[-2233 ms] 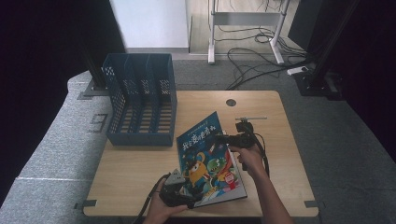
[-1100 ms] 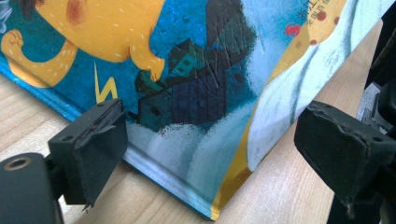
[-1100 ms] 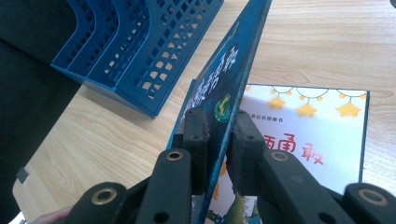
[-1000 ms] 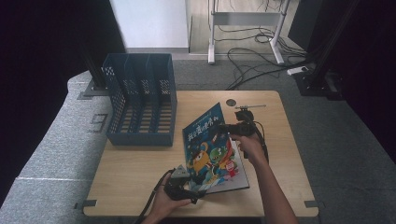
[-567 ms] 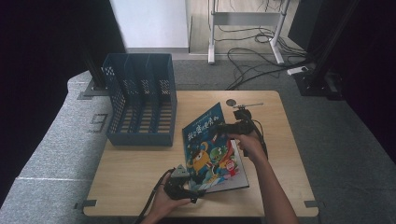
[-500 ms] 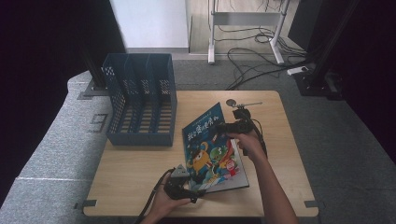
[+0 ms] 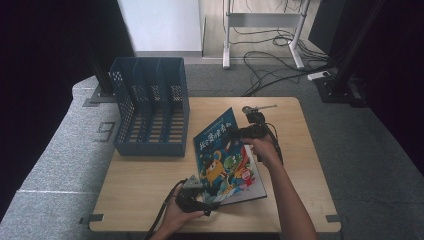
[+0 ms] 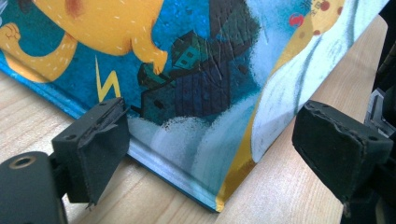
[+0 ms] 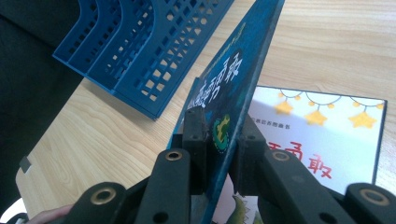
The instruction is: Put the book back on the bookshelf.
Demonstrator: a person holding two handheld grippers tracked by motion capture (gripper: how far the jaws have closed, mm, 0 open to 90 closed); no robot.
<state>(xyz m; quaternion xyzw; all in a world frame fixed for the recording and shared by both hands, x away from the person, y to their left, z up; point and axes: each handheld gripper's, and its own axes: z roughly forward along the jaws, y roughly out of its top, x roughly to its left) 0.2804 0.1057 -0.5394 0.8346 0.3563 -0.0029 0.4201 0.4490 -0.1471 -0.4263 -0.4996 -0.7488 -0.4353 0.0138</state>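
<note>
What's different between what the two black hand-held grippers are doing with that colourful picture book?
The right gripper, its jaws having just been closing, pinches the lifted blue cover of the colourful picture book; the left gripper stands open, its jaws either side of the book's near corner, not pressing it. In the high view the right one sits at the book's far edge, the left at its near edge. Both are black and two-jawed.

A picture book with a blue cartoon cover sits right of centre in the high view. Its front cover is lifted, tilted up, exposing a pale page with stars.
</note>
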